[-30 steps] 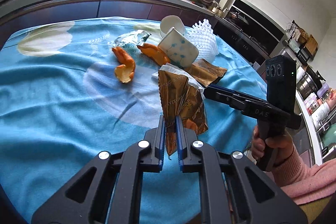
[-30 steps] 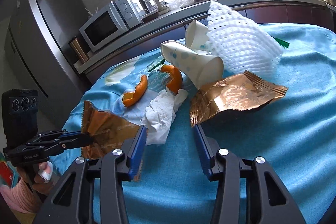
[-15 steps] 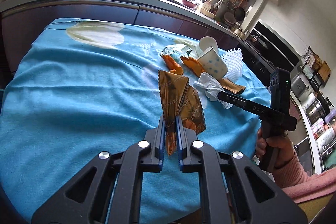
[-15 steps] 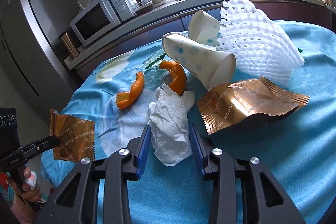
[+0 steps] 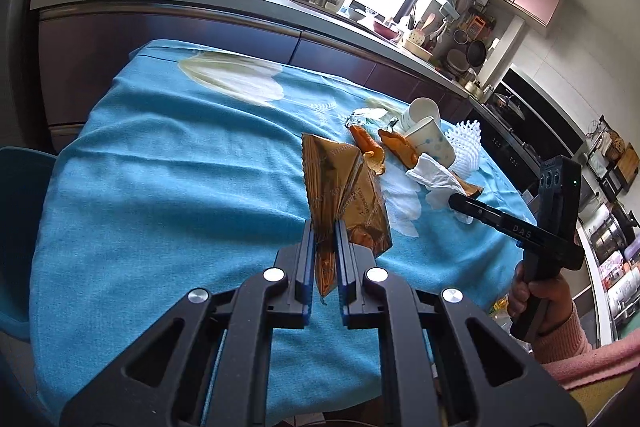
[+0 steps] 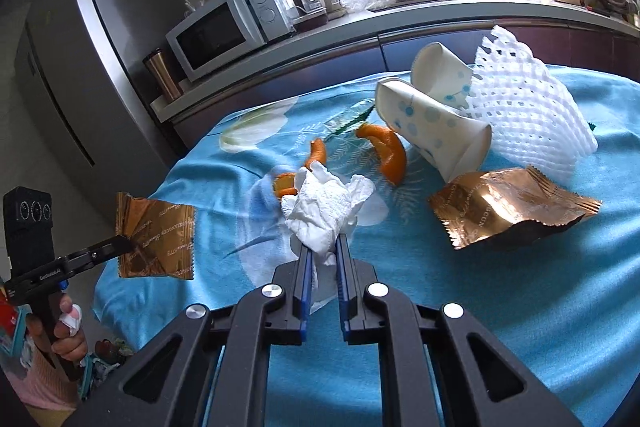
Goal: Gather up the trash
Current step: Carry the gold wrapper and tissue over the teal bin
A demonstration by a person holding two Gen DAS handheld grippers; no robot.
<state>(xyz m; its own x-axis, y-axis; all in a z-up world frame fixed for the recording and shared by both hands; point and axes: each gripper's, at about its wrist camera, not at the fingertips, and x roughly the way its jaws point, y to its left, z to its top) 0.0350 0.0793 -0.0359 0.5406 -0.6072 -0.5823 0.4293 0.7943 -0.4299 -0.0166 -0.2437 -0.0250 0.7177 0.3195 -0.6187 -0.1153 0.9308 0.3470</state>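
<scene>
My left gripper is shut on a gold snack wrapper, held above the blue tablecloth; the same wrapper shows at the left of the right wrist view. My right gripper is shut on a crumpled white tissue, lifted slightly off the cloth. Behind the tissue lie orange peels, two dotted paper cups, a white foam net and a second gold wrapper.
A kitchen counter with a microwave runs behind the table, and a fridge stands at the left. A teal chair sits at the table's left edge. A hand in a pink sleeve holds the right gripper.
The right gripper closed on the tissue and raised it a little. The left gripper carried its wrapper away from the pile, toward the table's left side.
</scene>
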